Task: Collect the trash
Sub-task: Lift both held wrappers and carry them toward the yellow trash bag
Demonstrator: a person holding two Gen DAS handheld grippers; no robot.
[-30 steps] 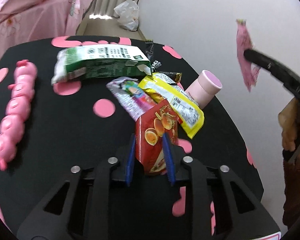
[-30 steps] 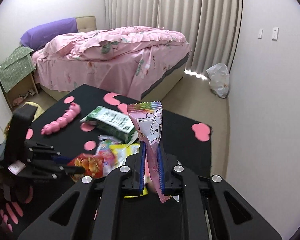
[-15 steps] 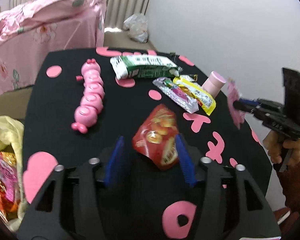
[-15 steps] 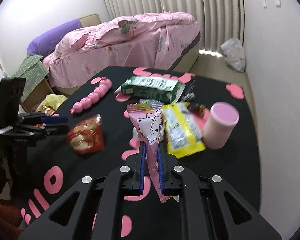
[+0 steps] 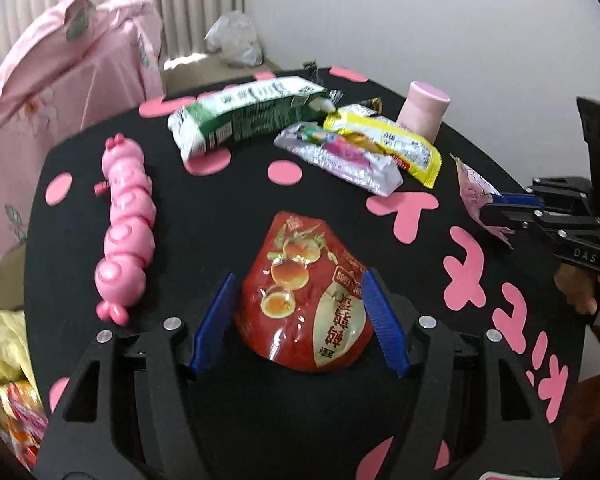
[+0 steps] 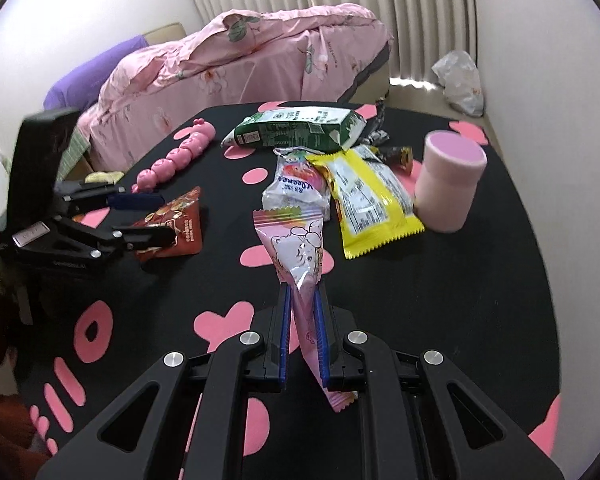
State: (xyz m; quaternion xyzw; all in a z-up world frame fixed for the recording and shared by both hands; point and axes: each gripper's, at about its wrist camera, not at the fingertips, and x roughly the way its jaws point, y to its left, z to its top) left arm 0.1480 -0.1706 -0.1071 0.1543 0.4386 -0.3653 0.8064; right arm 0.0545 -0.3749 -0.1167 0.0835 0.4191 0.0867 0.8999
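At the lower left edge of the left wrist view we see a yellow plastic bag (image 5: 0,344), open and crinkled, with glossy, brightly printed wrappers (image 5: 12,412) inside it. Only this view shows what the bag holds.

A round black table (image 5: 228,216) with pink cut-out shapes carries the rest. Our left gripper (image 5: 300,320) has its blue ridged pads spread and widening, one on each side of a glossy red snack packet (image 5: 304,300) printed with eggs. The packet lies flat on the table between the pads; neither pad presses it.

Our right gripper (image 6: 302,332) is pinched tight on a pink candy wrapper (image 6: 296,248), a thin, shiny film with serrated ends that stands up above the table. The left wrist view shows the same wrapper (image 5: 476,196) from the side, crumpled in the jaws.

Further back lie a green and white carton (image 6: 300,130), flattened, a silvery wrapper (image 6: 296,188) with a strawberry print and a yellow wrapper (image 6: 368,204) with a zigzag edge, the yellow one overlapping the silvery one. Beside them stands a smooth pink cylinder cup (image 6: 448,184). A pink toy caterpillar (image 5: 126,228) of rounded plastic beads lies to the left.

The right wrist view alone shows a bed with a pink floral quilt (image 6: 240,60) and a purple pillow (image 6: 92,76).
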